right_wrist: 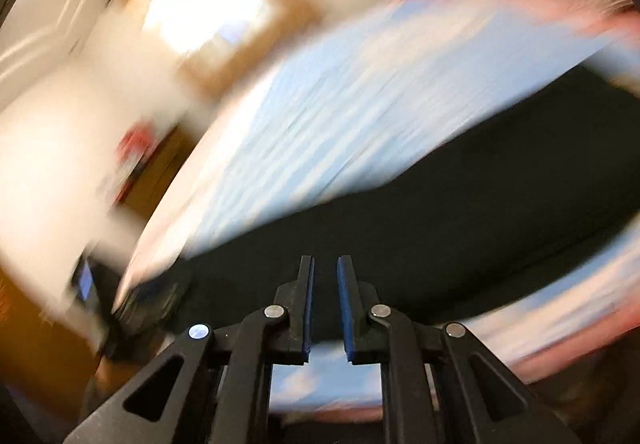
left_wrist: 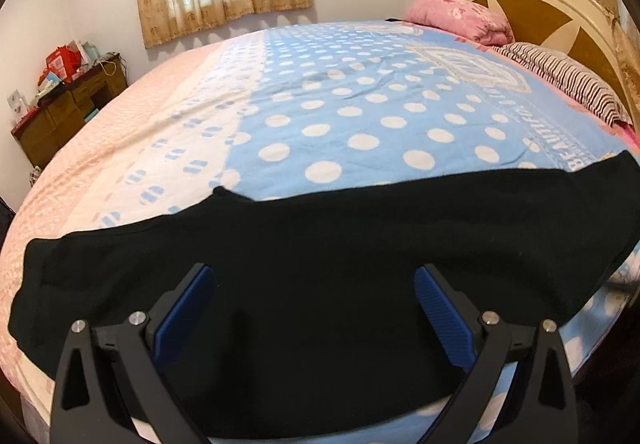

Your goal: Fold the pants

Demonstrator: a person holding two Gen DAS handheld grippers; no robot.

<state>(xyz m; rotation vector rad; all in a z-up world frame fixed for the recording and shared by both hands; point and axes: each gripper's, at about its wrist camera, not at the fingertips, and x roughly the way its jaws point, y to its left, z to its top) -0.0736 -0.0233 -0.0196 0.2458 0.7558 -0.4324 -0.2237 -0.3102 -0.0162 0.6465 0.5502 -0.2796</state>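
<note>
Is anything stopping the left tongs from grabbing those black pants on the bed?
Probably not. The left tongs stand wide open right over the black pants, which lie flat on the bed with nothing between them.

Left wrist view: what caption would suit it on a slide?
Open left gripper above black pants on a polka-dot bed.
</note>
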